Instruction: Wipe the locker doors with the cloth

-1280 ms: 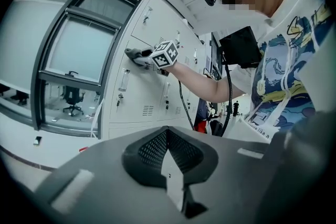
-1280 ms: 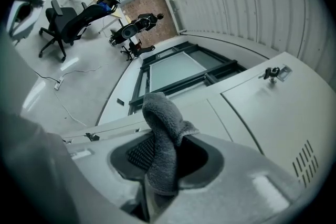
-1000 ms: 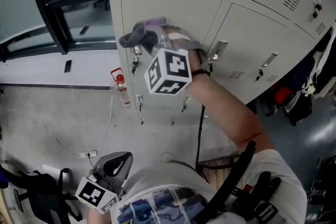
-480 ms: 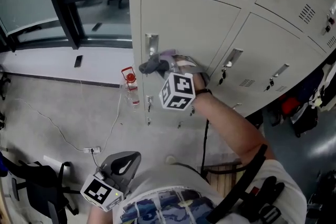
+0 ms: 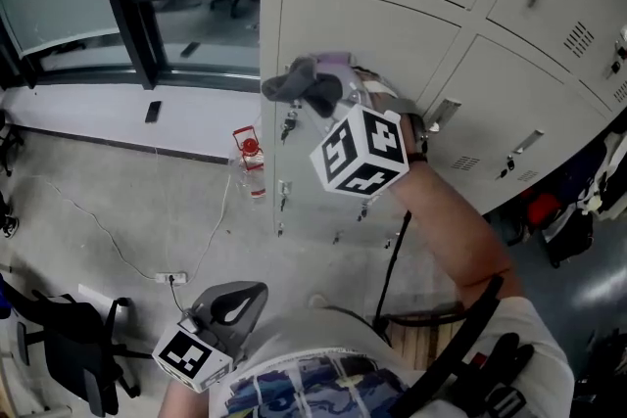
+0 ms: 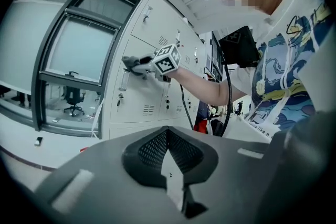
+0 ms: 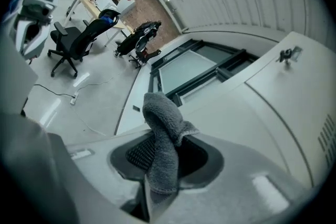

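Note:
My right gripper is shut on a grey cloth and holds it against the left edge of a beige locker door, just above the hanging keys. In the right gripper view the cloth stands bunched up between the jaws of the right gripper, against the pale door. My left gripper hangs low by the person's waist, away from the lockers. In its own view the left gripper is shut with nothing in it, and the right arm and cloth show at the lockers beyond.
More locker doors with handles run to the right. A red-capped bottle stands on the floor at the locker's foot. A power strip with cable and a black chair are on the floor at left. A dark-framed window adjoins the lockers.
The right gripper slid the cloth down over the door's latch, then back up above the keys. The left gripper stayed low and shut.

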### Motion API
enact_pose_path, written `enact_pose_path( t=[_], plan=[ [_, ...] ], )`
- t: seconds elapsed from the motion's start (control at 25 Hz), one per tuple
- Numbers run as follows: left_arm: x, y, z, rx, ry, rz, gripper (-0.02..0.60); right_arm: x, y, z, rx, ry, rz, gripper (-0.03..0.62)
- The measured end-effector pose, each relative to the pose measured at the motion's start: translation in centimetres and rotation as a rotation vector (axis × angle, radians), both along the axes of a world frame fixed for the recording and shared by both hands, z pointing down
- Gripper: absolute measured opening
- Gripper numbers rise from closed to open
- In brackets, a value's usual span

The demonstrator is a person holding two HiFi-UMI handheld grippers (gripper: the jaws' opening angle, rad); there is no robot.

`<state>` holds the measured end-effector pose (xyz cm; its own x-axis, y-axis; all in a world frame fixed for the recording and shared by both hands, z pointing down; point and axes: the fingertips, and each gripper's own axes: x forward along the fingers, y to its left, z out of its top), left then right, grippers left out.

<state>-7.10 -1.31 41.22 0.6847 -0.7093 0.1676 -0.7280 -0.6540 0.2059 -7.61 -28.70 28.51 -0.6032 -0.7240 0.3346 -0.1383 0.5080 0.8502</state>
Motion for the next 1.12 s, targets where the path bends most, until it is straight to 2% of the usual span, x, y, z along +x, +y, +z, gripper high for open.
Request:
enact_pose_path(
  t=[0.36,0.52,0.84,1.12],
  plan=[
    [-0.2,0.3,-0.2,0.006,0.004,-0.015,0.002,-1.9,-0.5,-9.7,0.179,-0.096,-0.003,0.112],
    [-0.2,0.4,0.0,0.011,-0.003,-0.016,0.002,-2.7,-1.4,-11.8,0.215,-0.126,0.006,0.112],
    [-0.6,0.5,0.1,-0.002,-0.004,-0.037,0.002,-3.6,-2.0,-6.8,0.184,-0.056,-0.007,0.112],
    [-0.5,0.5,0.3,-0.01,-0.004,-0.039,0.002,-3.9,-2.1,-1.3,0.101,0.009,-0.018,0.112]
  ],
)
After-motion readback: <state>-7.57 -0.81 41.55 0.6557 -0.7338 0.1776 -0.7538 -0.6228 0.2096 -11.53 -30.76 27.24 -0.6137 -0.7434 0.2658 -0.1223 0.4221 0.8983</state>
